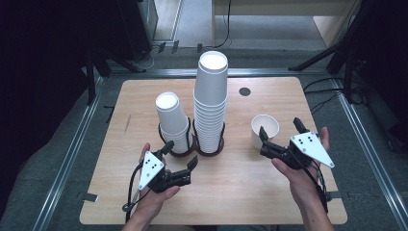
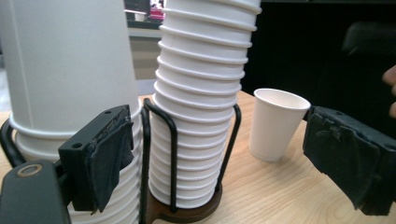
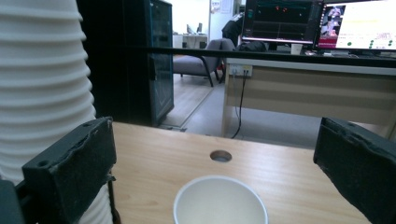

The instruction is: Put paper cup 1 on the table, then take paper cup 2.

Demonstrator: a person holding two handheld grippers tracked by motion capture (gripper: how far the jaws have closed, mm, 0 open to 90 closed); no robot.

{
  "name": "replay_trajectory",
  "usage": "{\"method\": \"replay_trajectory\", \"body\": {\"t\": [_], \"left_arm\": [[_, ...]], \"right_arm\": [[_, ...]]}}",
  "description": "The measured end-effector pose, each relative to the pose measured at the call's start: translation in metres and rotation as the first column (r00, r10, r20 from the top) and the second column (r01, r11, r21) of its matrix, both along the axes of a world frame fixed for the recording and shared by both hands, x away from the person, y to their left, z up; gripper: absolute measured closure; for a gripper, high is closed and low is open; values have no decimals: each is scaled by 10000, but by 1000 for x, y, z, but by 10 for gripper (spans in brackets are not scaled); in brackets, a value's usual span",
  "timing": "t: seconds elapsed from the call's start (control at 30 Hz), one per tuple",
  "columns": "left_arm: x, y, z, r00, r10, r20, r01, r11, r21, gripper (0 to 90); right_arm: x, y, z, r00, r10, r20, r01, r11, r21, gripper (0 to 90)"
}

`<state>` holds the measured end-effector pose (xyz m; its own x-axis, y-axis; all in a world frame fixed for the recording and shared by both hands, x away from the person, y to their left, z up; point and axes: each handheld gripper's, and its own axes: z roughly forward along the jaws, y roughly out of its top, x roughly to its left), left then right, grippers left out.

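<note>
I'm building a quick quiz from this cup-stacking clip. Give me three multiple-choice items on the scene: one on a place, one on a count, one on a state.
1. Where does the single paper cup stand?
A. on the table, right of the taller stack
B. on top of the shorter stack
C. on the floor

2. How many cup stacks sit in the wire holders?
A. one
B. two
C. four

3. How are the jaws of the right gripper?
A. shut on the single cup
B. shut on nothing
C. open, with the cup free

Answers:
1 A: the high view shows it upright on the table, apart from the taller stack.
2 B: the taller stack and the shorter stack.
3 C: in the right gripper view both jaws stand wide, clear of the rim.
</note>
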<state>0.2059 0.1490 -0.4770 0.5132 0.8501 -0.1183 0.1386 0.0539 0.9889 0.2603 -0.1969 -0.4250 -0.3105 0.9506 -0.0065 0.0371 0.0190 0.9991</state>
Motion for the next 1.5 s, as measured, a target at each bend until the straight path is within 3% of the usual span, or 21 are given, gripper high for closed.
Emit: {"method": "replay_trajectory", "body": {"t": [0.27, 0.47, 0.57, 0.6, 0.97, 1.03, 1.23, 1.4, 1.5], "left_arm": [[4, -8, 1, 9991, 405, 104, -405, 9992, -25, 76], [13, -18, 12, 9975, 711, 30, -711, 9972, 229, 76], [19, -22, 18, 9971, 727, 219, -734, 9968, 310, 77], [20, -22, 19, 9970, 740, 232, -747, 9967, 309, 76], [36, -33, 24, 9933, 1114, 314, -1125, 9929, 373, 77], [38, -36, 23, 9925, 1157, 388, -1177, 9916, 535, 77], [44, -45, 20, 9911, 1220, 531, -1253, 9900, 644, 77], [51, -51, 18, 9914, 1245, 408, -1266, 9905, 530, 77], [56, -56, 16, 9872, 1517, 487, -1545, 9861, 604, 77]], "right_arm": [[-1, 15, 36, 9992, 377, -95, -373, 9984, 423, 0], [0, 33, 60, 9962, 861, 96, -865, 9943, 619, 0], [1, 43, 68, 9937, 1109, 168, -1118, 9912, 709, 0], [2, 48, 71, 9918, 1271, 134, -1278, 9874, 936, 0], [8, 83, 92, 9772, 2101, 295, -2122, 9703, 1163, 0], [10, 88, 95, 9753, 2195, 261, -2210, 9677, 1211, 0], [18, 97, 100, 9706, 2400, 170, -2399, 9601, 1439, 0], [26, 109, 100, 9665, 2567, 29, -2550, 9589, 1244, 0], [31, 115, 99, 9631, 2691, -99, -2658, 9558, 1255, 0]]}}
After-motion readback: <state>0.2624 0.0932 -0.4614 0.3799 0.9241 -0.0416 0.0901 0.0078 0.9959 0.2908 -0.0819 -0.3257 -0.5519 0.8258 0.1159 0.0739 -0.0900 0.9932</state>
